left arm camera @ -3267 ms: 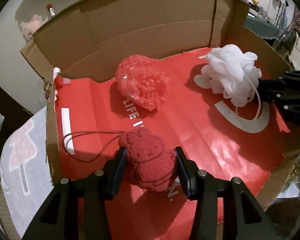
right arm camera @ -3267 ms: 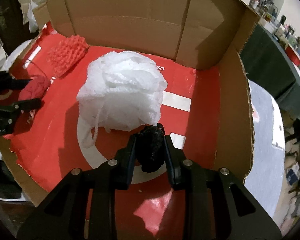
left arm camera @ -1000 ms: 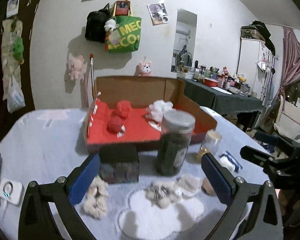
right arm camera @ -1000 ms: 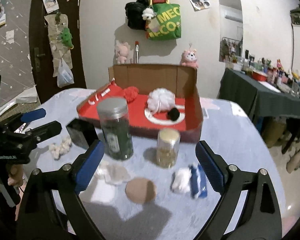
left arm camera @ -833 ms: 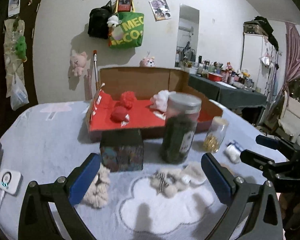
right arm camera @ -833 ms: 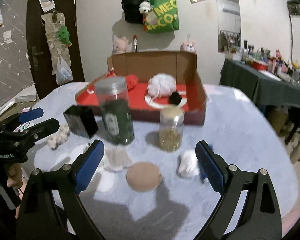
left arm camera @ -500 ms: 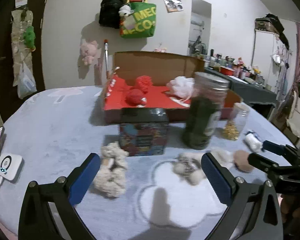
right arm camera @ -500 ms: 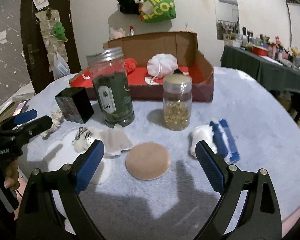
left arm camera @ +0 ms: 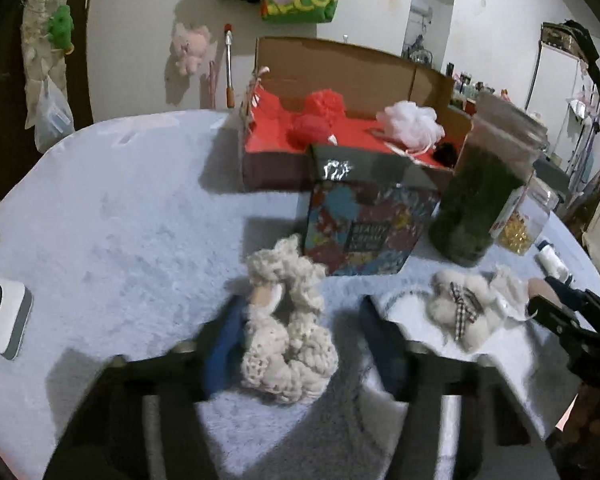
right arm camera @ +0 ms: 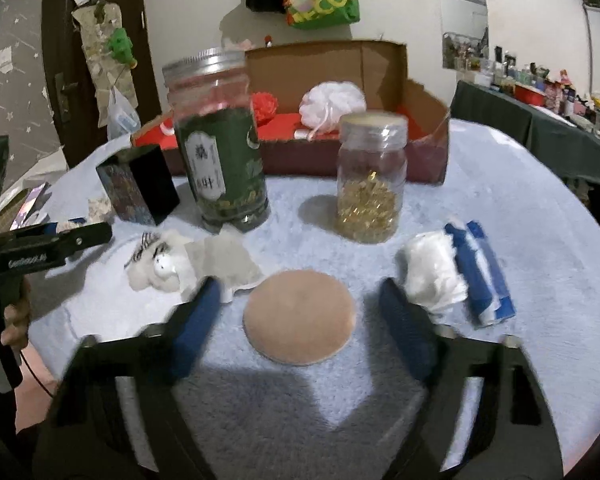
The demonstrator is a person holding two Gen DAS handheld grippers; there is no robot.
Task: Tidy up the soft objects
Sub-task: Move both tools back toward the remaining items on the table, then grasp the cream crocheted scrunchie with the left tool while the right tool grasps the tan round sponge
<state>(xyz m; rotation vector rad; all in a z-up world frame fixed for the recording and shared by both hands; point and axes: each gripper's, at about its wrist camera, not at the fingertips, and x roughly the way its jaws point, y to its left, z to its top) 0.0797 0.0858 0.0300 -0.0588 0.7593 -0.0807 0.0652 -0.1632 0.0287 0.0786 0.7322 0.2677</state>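
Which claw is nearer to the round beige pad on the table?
Right. The right claw straddles the round beige pad; the left claw is far off, around the cream knitted toy.

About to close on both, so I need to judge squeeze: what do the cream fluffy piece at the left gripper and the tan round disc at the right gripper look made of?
Cream fluffy piece: looks like chunky looped yarn or plush, matte and nubbly, likely compressible.
Tan round disc: flat, smooth, matte, thin-edged; probably a foam or sponge puff, though blur leaves this open.
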